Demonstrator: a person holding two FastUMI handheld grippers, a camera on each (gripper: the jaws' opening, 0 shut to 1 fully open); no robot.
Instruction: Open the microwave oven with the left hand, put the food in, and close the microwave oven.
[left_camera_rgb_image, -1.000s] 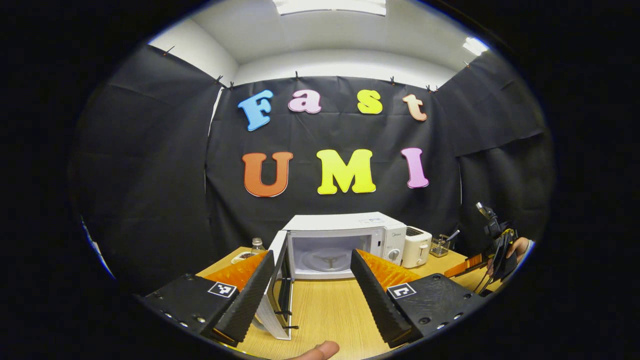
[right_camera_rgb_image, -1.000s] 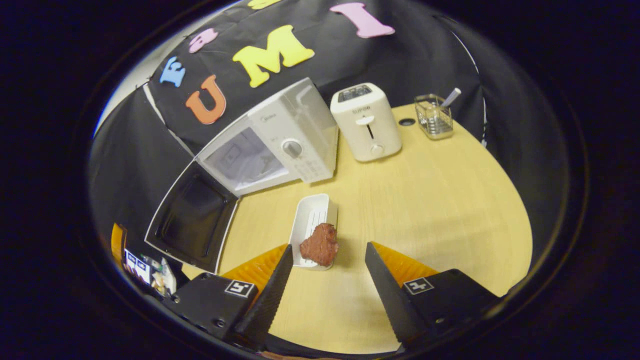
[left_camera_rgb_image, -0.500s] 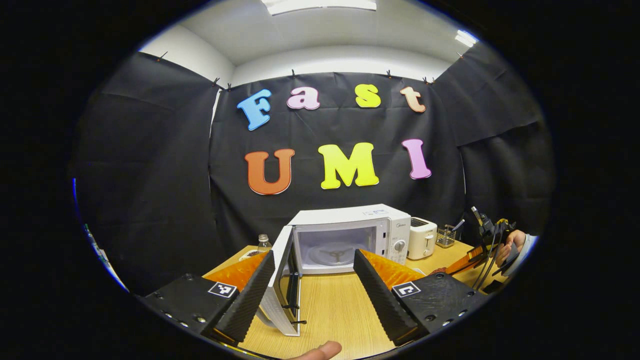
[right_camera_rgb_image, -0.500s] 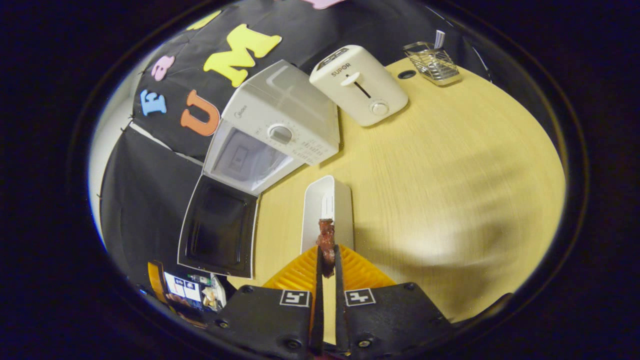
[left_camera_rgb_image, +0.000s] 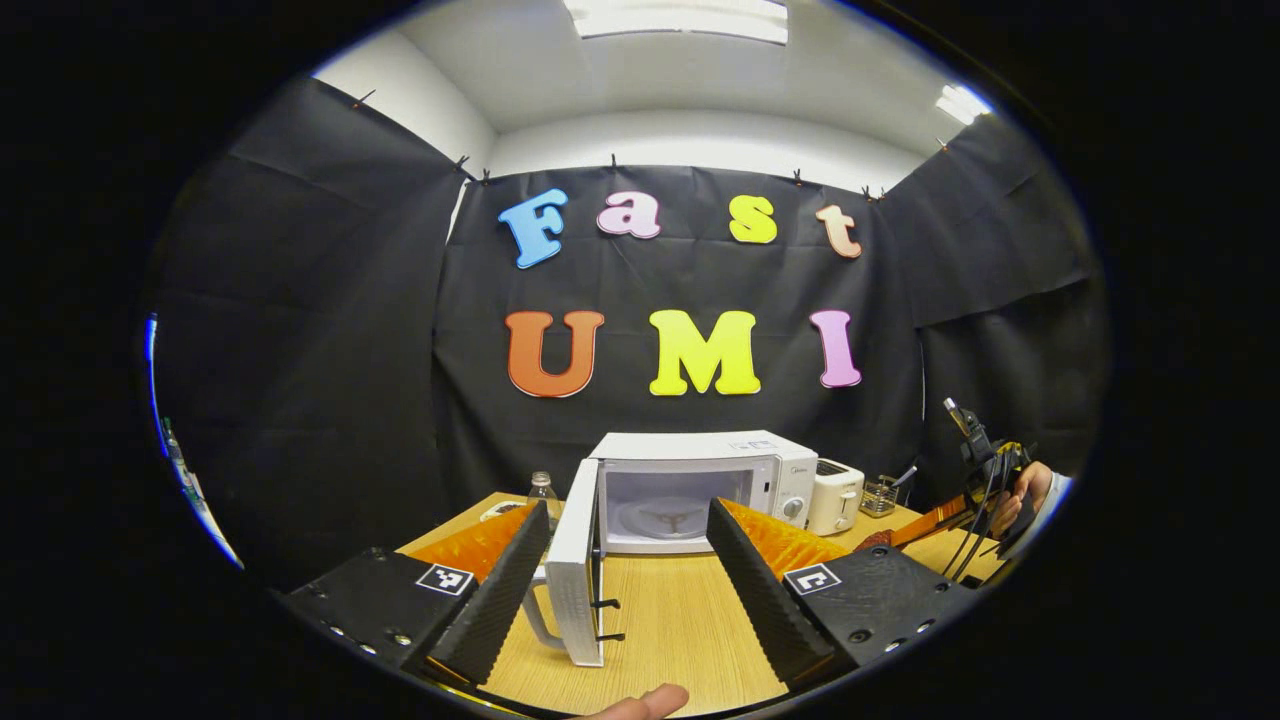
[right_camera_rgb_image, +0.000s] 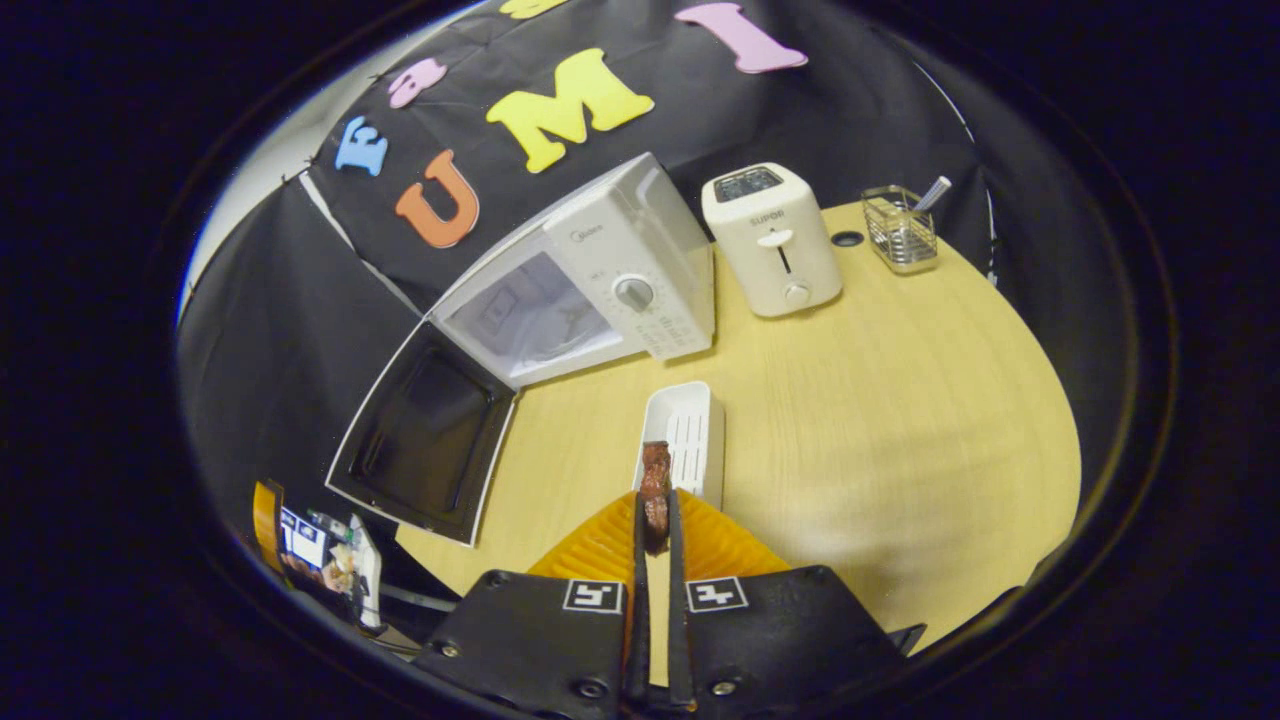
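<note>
Since a second ago: right gripper closed from wide open onto the meat piece, now lifted above its white tray; left gripper spread, empty, before the open microwave door. Risk: thinly pinched meat may slip or catch the microwave frame on entry. Legible: "SUPOR" on toaster; microwave badge unreadable.

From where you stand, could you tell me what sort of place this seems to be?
It looks like a mock kitchen set up in a recording booth: a white microwave with its door swung open and a toaster stand on a wooden table, backed by black cloth pinned up as walls.
</note>
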